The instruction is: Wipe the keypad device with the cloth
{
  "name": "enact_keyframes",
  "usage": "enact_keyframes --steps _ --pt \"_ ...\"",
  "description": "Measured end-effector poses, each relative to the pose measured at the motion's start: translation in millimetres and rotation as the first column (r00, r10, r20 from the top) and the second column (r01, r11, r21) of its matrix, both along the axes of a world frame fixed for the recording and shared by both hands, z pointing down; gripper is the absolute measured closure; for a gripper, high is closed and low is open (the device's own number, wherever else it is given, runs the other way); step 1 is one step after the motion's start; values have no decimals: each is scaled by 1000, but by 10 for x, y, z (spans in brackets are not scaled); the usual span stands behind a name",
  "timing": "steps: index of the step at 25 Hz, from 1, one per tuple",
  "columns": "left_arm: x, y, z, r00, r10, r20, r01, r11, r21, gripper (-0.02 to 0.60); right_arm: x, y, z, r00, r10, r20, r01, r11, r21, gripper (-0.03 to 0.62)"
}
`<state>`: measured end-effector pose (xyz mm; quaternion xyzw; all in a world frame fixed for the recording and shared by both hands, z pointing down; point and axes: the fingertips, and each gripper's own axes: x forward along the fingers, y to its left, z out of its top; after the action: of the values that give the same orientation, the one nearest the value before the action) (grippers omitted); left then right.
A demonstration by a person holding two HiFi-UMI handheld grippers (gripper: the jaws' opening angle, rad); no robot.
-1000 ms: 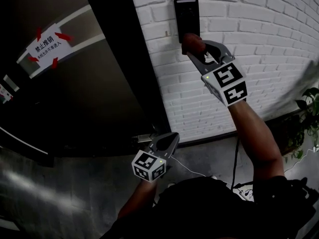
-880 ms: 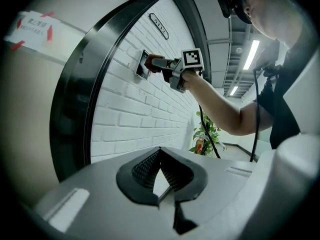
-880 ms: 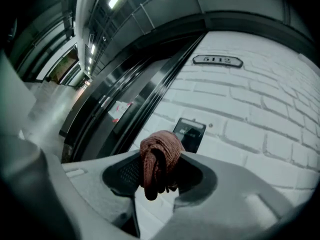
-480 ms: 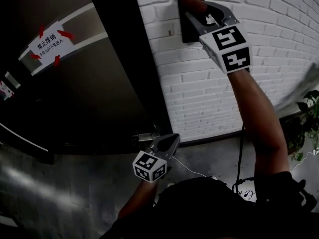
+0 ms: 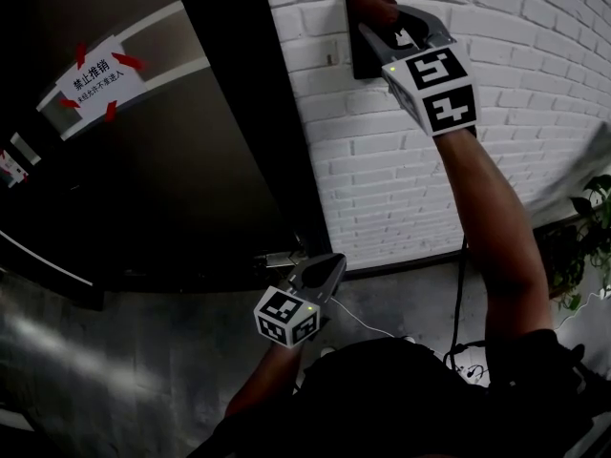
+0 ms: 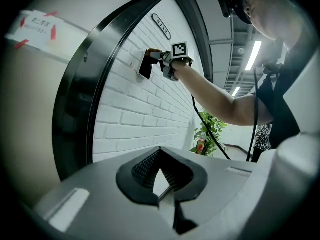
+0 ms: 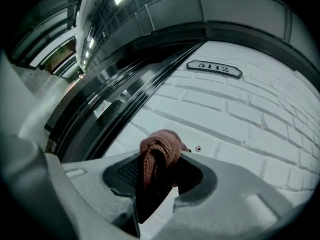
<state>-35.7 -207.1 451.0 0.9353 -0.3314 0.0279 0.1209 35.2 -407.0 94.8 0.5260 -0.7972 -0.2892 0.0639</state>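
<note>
Right gripper (image 5: pixel 380 25) raised, jaws clamped on reddish-brown cloth (image 5: pixel 372 6). Cloth bunched at jaw tips, pressed on top part of dark keypad device (image 5: pixel 356 57); device sits on white brick wall (image 5: pixel 496 93), just ahead of and below jaws. Left gripper (image 5: pixel 327 270) low, well apart from device, jaws together, nothing between.
</note>
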Motion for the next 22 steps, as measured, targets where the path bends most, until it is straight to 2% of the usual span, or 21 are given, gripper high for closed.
enact_keyframes --steps 22 --pt "102 -22 37 999 33 10 -33 999 -11 565 -3 7 676 999 -10 -39 7 996 -84 450"
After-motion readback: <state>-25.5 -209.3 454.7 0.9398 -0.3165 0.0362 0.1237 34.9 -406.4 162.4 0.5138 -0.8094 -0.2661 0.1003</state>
